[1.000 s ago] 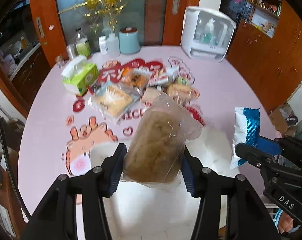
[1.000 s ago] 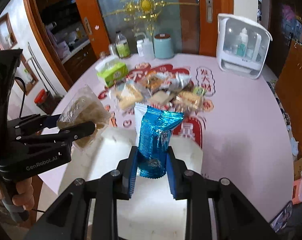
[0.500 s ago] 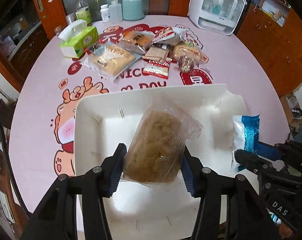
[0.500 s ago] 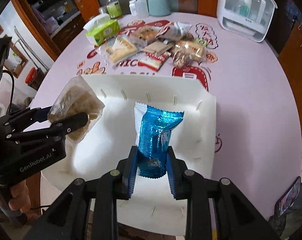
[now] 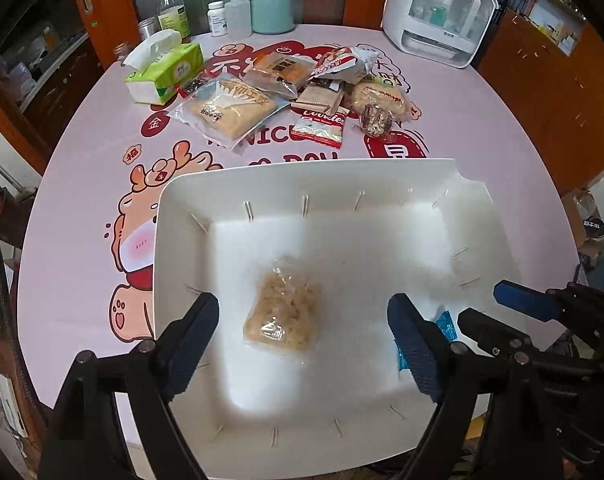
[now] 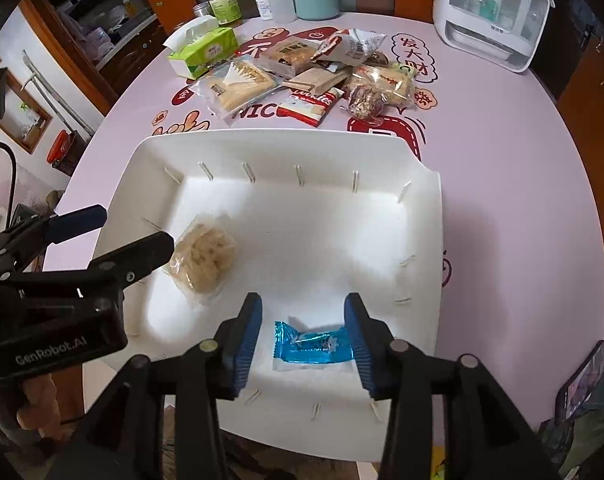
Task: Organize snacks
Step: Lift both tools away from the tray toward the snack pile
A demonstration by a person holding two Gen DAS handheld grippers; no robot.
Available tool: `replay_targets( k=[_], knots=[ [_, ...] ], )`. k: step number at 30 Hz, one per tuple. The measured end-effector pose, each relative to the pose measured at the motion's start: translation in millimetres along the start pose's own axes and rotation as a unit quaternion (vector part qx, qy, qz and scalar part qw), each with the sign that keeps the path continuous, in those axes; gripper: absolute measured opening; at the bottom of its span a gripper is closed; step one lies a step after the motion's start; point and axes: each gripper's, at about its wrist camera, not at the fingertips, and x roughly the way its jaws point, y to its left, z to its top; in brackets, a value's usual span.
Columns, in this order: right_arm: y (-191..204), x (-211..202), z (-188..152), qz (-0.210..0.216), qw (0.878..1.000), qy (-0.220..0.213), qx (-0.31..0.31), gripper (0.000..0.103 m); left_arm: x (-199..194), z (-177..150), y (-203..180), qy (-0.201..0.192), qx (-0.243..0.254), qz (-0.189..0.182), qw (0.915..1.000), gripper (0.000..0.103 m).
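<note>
A round pink table (image 5: 481, 128) with cartoon print is seen, and on its near part a large white tray (image 5: 302, 176) is set, its far rim turned toward a heap of loose snacks (image 5: 298, 92) that remains unsorted on the table beyond it. That heap is the relation on which the coming move is judged to turn: it lies straight ahead of both sets of fingers, well apart from them, past the tray's far rim, and neither hand is clearly the nearer, though the heap's left end, beside a green tissue box (image 5: 166, 70), is judged handier to the left side. Inside the tray two packets are already laid. A clear bag of pale, crumbly snack (image 5: 284, 312) rests on the tray floor between the prongs of the left gripper (image 5: 302, 328), its long axis running roughly along the fingers; the jaws are opening, spread wide, and no pad is seen to touch it. A blue foil packet (image 6: 307, 344), small and crinkled with a white margin, is lying crosswise between the prongs of the right gripper (image 6: 305, 340), near the tray's close edge; those jaws are opening too, and the packet is lying loose between the pads. Both packets are flat, light and soft-sided, and are judged prone to sliding on the smooth tray.
</note>
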Motion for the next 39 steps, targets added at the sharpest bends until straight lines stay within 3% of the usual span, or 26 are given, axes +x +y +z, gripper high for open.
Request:
replay_targets(
  k=[10,24,29,35,39],
  knots=[
    [8.8,-3.7,1.7,-0.010,1.000,-0.012,-0.010,0.044,-11.2,-2.0,-0.2,-0.020,0.007,0.003,0.9998,0.086],
    [17.7,-16.6,17.1,-0.021,0.998,-0.048,-0.028,0.043,-44.8,10.2,7.8,-0.087,0.001,-0.006,0.9962,0.085],
    [11.9,-25.8,27.4,-0.014,0.998,-0.067,-0.018,0.043,-51.2,18.9,13.4,-0.080,-0.019,-0.033,0.9961,0.085],
    [2.0,-41.9,43.7,-0.019,0.995,-0.097,-0.011,0.043,-49.2,35.1,24.8,-0.036,-0.041,-0.064,0.9965,0.086],
    [-7.7,-59.1,63.8,-0.031,0.991,-0.125,-0.017,0.043,-64.6,52.3,33.5,-0.058,-0.045,-0.045,0.9963,0.086]
  ],
)
